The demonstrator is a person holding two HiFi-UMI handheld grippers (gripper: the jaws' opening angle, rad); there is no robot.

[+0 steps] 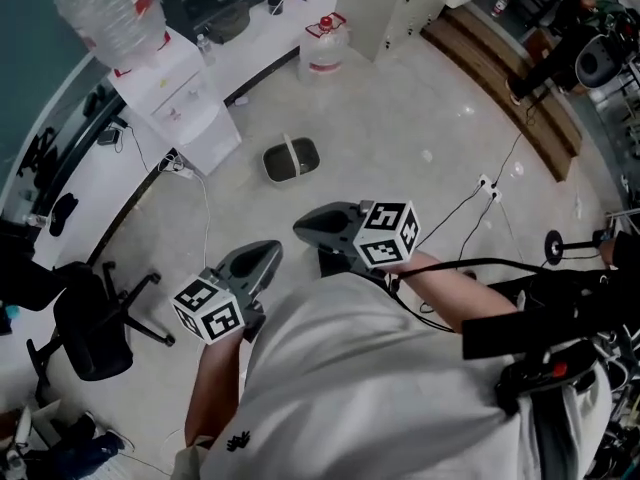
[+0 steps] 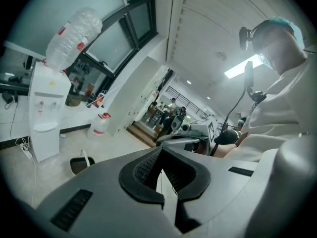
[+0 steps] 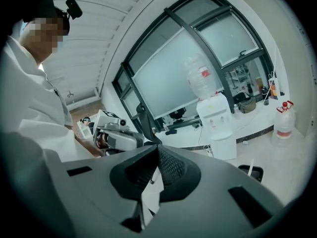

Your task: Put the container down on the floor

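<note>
Biggest container here is the clear water bottle (image 1: 108, 10) standing upside down on the white dispenser (image 1: 180, 103) by the curved counter. It looks see-through all the way, but I can't judge a water level in it.

Next down is the pale jug (image 1: 325, 48) with the red cap, upright on the floor at the foot of the counter, further along from the dispenser. Can't tell what's in that one either.

Then the container (image 1: 290, 160) itself: small, dark, rounded-square, sitting upright on the floor a little out from the dispenser's base. Its light handle runs across the open top. The inside just reads as dark from my head view, so I can't say whether it holds anything. It's ahead of my tongs and well apart from both, nothing touching it.

The tongs: left gripper (image 1: 268, 253) has its jaws pressed together with nothing between them. The right gripper (image 1: 305, 228) is the same, pads meeting at the tip and empty. Both are up in front of my chest, close to each other, pointing roughly towards the container.

The floor (image 1: 400, 138) is pale and glossy with light reflections on it, and thin cables trail across it on both sides. A white counter (image 1: 255, 43) curves along a wall of big dark-framed windows. A black office chair (image 1: 90, 328) sits off to my left, and a wooden step (image 1: 505, 73) runs along the far right.
</note>
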